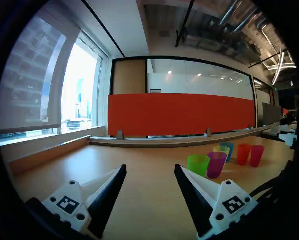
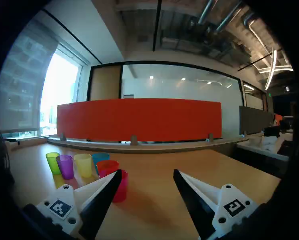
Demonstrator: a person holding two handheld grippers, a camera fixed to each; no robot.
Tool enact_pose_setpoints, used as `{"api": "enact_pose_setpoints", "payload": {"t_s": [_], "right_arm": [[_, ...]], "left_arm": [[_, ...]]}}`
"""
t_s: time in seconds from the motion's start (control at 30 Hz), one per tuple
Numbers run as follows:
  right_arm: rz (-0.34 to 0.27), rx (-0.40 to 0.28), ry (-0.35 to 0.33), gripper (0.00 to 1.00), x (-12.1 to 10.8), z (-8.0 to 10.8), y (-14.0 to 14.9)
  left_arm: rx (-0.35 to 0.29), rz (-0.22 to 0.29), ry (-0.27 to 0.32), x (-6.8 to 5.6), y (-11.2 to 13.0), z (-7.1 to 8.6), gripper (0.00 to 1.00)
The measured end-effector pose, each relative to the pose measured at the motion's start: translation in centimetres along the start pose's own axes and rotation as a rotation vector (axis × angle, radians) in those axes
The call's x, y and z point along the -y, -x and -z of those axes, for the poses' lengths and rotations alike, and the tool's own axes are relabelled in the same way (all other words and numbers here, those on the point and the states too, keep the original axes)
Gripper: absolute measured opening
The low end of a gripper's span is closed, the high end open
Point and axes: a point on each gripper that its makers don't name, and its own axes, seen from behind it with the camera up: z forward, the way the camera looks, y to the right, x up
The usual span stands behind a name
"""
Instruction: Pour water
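Here we are at the very start. Nothing has been picked up and, as far as we can see, nothing has been poured. The whole job is ahead of us: choose a cup, grip it, tip it over another. Whether any cup holds water, we cannot tell from here.

The left claw (image 1: 150, 167) hangs low over the wooden table (image 1: 109, 160), its two fingers spread wide apart with only bare tabletop between them. In the left gripper view the cups stand ahead and off to the right, outside the gap. The green cup (image 1: 198, 164) and the purple cup (image 1: 216, 164) are nearest and stand right beside each other. The yellow cup (image 1: 222, 151) and the blue cup (image 1: 228, 149) sit just behind them. The red cup (image 1: 243, 154) and the pink cup (image 1: 256, 155) are farther to the right.

Over to the right claw (image 2: 147, 172). It is open just as wide and holds nothing. In the right gripper view the same cluster sits to the left. The pink cup is closest, partly hidden behind the tip of the finger on that side. We cannot tell whether finger and cup touch. The red cup is just behind it, and the others trail away toward the window (image 2: 57, 96).

We judge the right claw better placed for the first grab, since a small shift toward the pink cup would bring that cup between its fingers.
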Motion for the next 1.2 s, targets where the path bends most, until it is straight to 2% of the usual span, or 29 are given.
{"api": "enact_pose_setpoints", "payload": {"t_s": [0.47, 0.67, 0.87, 1.2], "right_arm": [[0.011, 0.003, 0.003, 1.00, 0.1, -0.1, 0.2], [0.034, 0.021, -0.004, 1.00, 0.8, -0.2, -0.8], [0.052, 0.001, -0.032, 1.00, 2.0, 0.4, -3.7], [0.082, -0.006, -0.054, 1.00, 2.3, 0.9, -6.3]], "left_arm": [[0.003, -0.003, -0.006, 0.1, -0.1, 0.1, 0.88], [0.006, -0.025, 0.013, -0.4, -1.4, 0.1, 0.88], [0.025, -0.029, 0.077, -1.7, -2.6, 0.0, 0.88], [0.023, -0.060, 0.152, -2.5, -5.9, -0.7, 0.89]]}}
